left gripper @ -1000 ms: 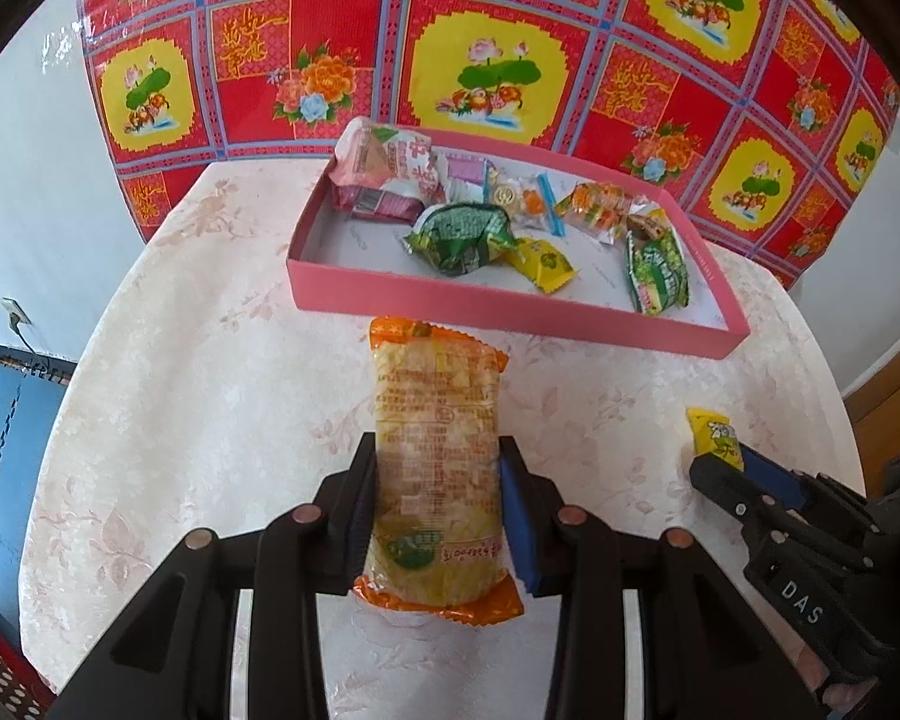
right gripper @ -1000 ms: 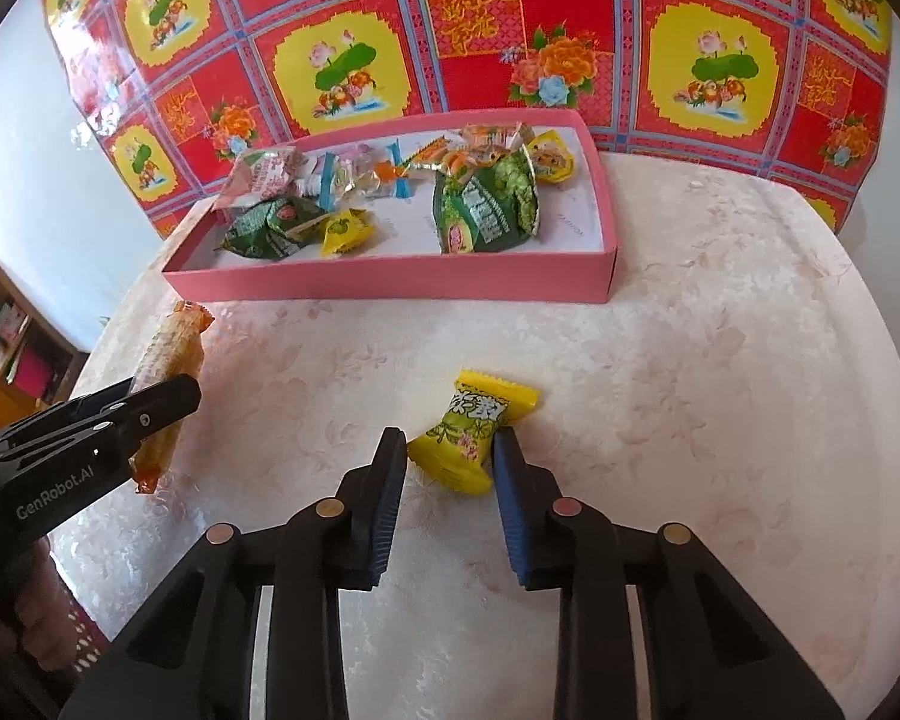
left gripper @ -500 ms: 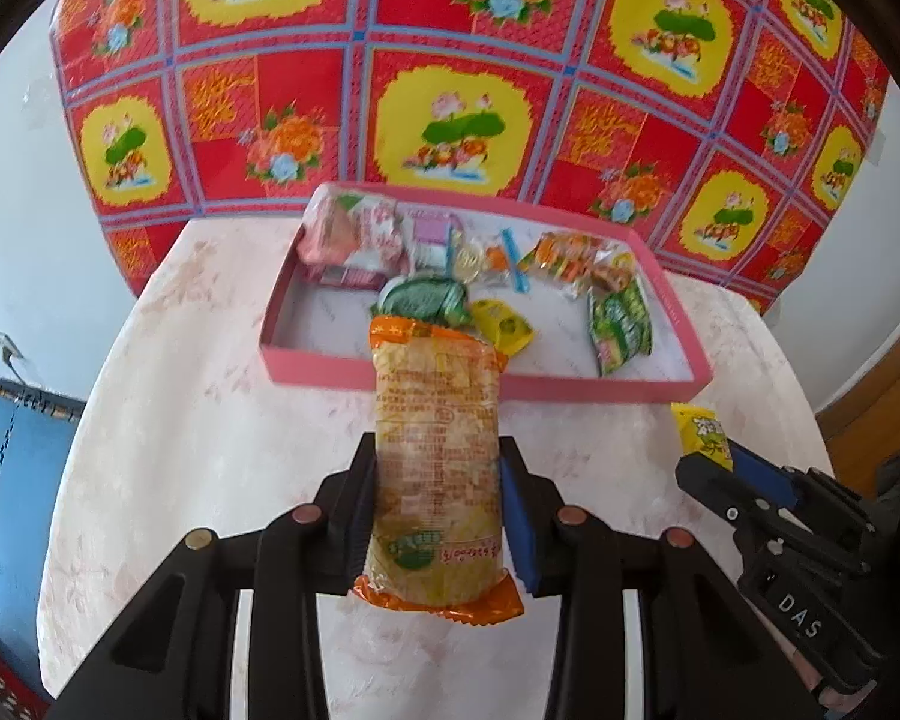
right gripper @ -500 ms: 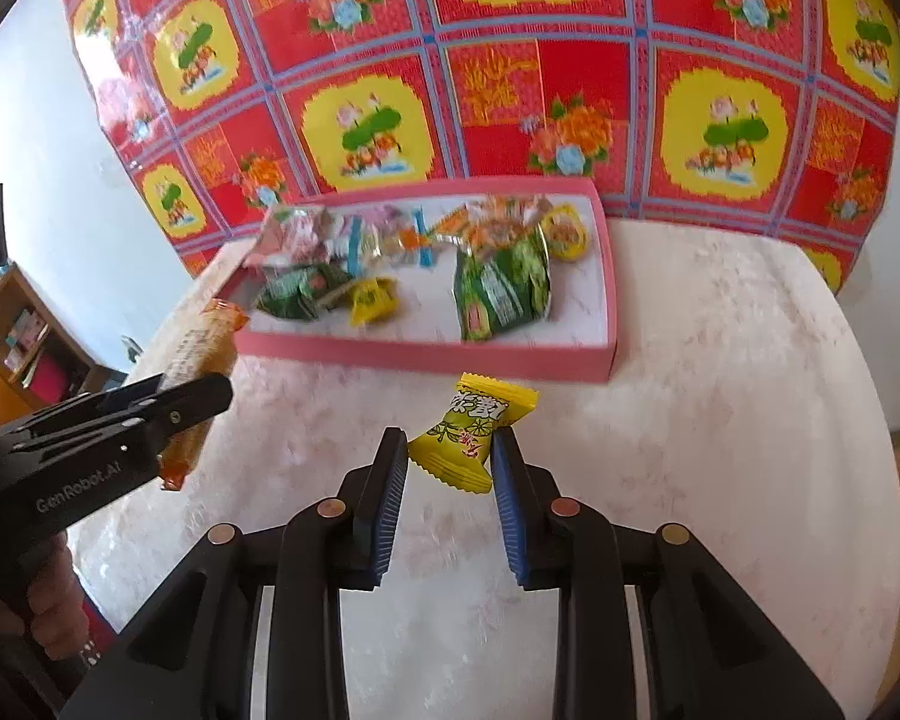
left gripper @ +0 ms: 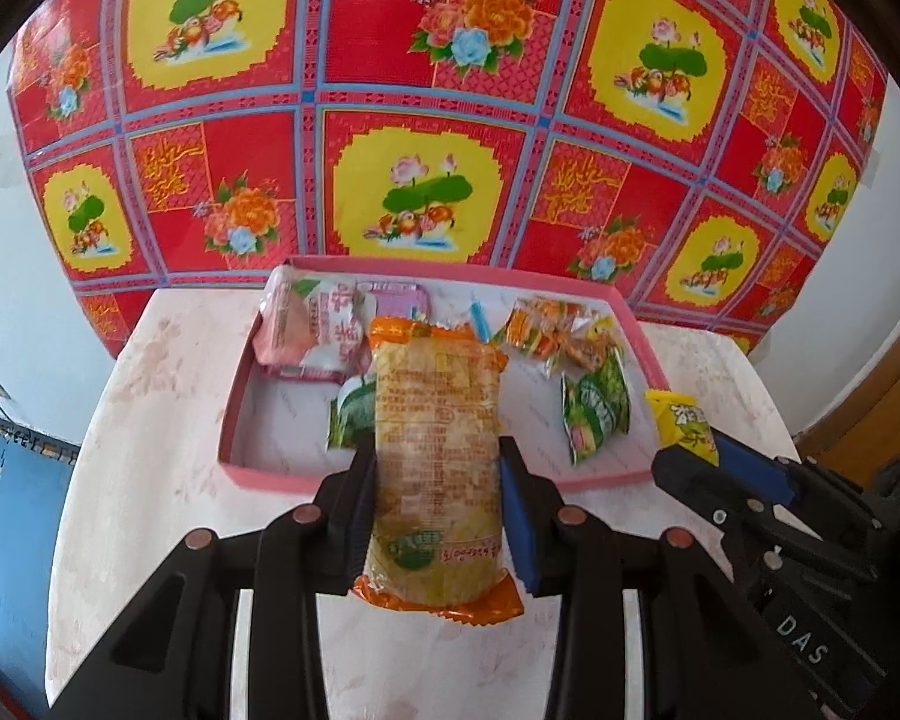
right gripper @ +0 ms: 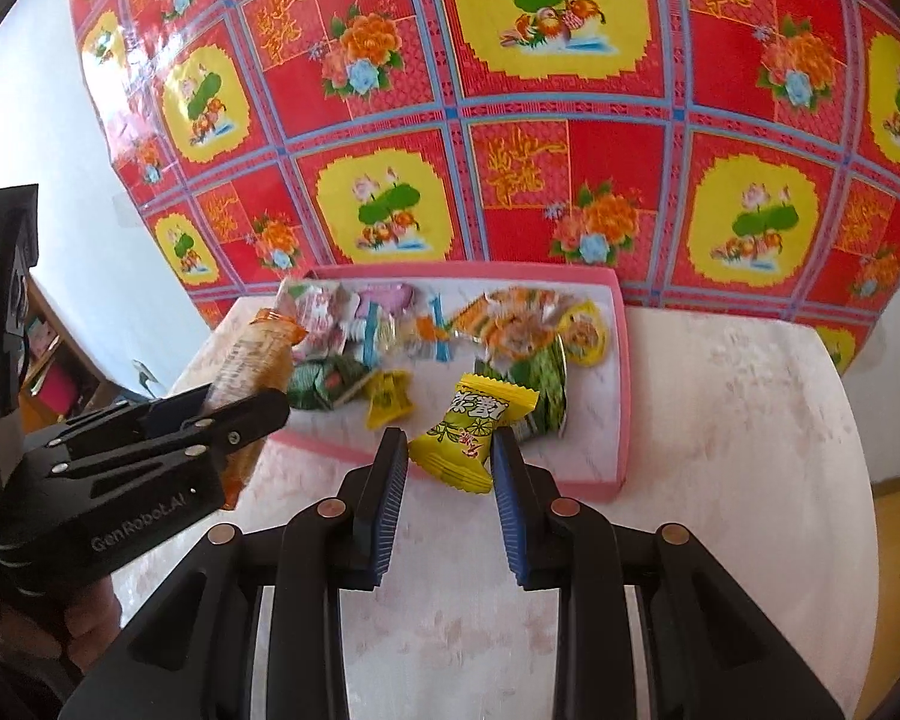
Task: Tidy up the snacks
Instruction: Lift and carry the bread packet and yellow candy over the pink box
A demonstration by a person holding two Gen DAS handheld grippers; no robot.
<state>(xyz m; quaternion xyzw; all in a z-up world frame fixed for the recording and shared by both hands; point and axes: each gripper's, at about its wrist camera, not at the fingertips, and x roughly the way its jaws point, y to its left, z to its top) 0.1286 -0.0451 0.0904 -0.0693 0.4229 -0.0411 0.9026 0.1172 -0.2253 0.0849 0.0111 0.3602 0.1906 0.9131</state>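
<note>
Above pink tray (left gripper: 390, 483), long orange-ended packet (left gripper: 437, 450)

I am reading "GenRobot.AI" in pale letters on the black body of the left gripper (right gripper: 150, 450), seen from the right wrist. I am reading "DAS" on the body of the right gripper (left gripper: 690, 450), seen from the left wrist. Print on the snack wrappers is showing too small or blurred to make out.
</note>
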